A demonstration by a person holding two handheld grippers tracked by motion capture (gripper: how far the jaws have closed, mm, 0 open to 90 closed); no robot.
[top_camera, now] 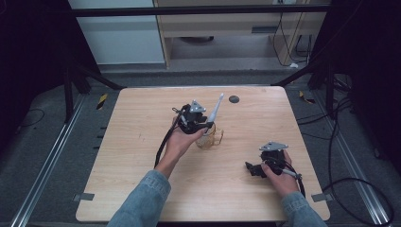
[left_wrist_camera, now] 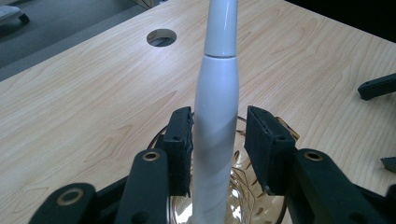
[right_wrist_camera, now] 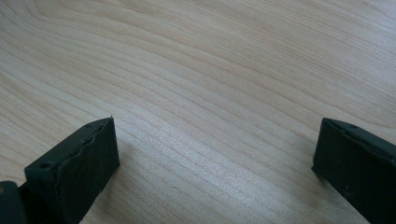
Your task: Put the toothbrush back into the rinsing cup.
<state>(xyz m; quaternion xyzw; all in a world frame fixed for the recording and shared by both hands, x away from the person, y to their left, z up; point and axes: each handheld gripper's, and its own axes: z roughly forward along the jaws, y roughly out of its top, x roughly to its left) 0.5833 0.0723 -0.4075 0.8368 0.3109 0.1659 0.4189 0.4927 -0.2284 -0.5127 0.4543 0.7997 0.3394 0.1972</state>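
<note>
A: The table (top_camera: 142, 156) looks like pale wood with a fine grain, matt and smooth.

B: And the toothbrush handle (left_wrist_camera: 215, 121)?

A: Glossy white plastic. It stands in a clear amber glass mug (top_camera: 208, 139) with a ribbed, shiny wall.

B: The left gripper (left_wrist_camera: 219, 140)?

A: Matt black plastic; its pads (left_wrist_camera: 180, 140) look rubbery. The sleeve (top_camera: 142, 198) is denim cloth.

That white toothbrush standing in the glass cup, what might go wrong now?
The white toothbrush leans in the glass cup, and a gap shows at one pad of the left gripper. Once free, it could slide round the rim or tip the light cup. Pulling the gripper back carelessly might knock either over.
</note>
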